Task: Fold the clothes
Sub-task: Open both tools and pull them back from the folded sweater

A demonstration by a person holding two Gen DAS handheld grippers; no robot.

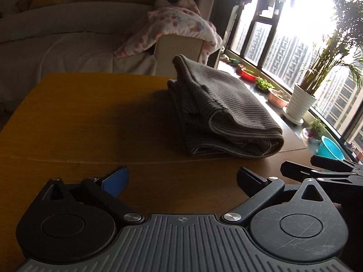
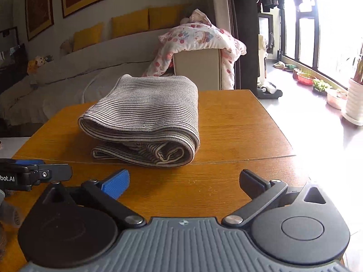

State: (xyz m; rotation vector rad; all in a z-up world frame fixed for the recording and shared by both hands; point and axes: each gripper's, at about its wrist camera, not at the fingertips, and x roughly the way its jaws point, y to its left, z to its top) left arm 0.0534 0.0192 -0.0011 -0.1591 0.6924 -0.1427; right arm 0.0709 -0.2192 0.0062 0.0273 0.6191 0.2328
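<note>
Nearest the lens in each wrist view: own tongs, spread wide, nothing between the blue pads; left tongs and right tongs both low over the near edge of the wooden counter, side by side, each just visible at the margin of the other's view. Beyond them, clear of both pairs: striped garment, folded into a thick bundle, resting flat on the counter, not touched. Lies ahead and right of the left tongs, ahead and slightly left of the right tongs, so roughly between the two lines of aim; long axis apparently running away from the cameras, rolled fold edge facing the tongs. Right tongs judged more squarely lined up, though neither clearly closer. Fold looks largely finished; pink-patterned blanket on the sofa arm behind, well apart.
</note>
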